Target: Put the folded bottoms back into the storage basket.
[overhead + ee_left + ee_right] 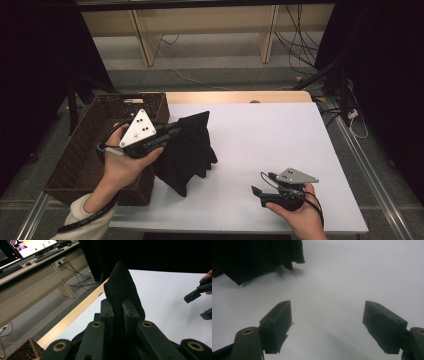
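A black cloth hangs bunched over the left part of the white table, its lower edge touching the surface. My left gripper is shut on its upper part. In the left gripper view the cloth rises from between the two pressed jaws of the left gripper. My right gripper rests low near the table's front right, held by a hand, open and with nothing between its jaws. The right gripper view has that right gripper with its jaws wide apart over bare white table, and the cloth lies at the top left.
A dark wicker basket stands at the table's left edge, beside the left hand. A wooden strip runs along the table's far edge. Beyond it are floor cables and desk legs. Black stands flank both sides.
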Demonstrator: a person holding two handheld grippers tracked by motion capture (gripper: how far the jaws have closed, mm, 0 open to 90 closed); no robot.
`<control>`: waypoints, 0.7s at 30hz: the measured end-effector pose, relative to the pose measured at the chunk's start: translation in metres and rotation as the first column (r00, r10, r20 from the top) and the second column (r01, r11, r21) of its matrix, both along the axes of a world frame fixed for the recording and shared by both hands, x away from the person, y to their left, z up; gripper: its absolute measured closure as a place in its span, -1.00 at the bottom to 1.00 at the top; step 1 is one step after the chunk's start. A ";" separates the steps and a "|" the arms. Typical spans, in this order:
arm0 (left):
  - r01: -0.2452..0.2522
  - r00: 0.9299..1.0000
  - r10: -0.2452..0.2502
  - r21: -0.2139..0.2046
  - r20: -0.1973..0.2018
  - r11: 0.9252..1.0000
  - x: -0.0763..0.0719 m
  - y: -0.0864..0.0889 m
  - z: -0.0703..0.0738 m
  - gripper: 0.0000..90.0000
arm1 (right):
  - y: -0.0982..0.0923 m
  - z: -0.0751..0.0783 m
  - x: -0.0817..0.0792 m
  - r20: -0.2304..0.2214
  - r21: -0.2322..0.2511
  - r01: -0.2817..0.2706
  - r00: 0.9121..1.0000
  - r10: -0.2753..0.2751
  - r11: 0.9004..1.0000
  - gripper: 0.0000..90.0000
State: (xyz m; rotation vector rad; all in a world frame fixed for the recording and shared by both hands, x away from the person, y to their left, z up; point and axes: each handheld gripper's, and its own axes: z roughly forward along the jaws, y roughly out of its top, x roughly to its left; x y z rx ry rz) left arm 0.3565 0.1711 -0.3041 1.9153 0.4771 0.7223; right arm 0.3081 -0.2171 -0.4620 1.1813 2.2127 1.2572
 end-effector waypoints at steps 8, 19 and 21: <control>-0.014 1.000 0.014 -0.014 0.015 1.000 -0.001 0.006 0.005 0.80 | 0.001 0.000 0.000 0.001 0.003 0.002 1.000 -0.002 1.000 -0.47; -0.036 0.999 0.036 -0.024 0.029 0.999 -0.001 0.015 0.012 0.80 | 0.000 0.000 0.000 0.001 0.001 0.001 1.000 -0.001 1.000 -0.47; -0.040 0.999 0.041 -0.026 0.032 0.999 -0.001 0.016 0.013 0.80 | 0.000 0.000 0.000 0.000 0.000 0.000 1.000 0.000 1.000 -0.47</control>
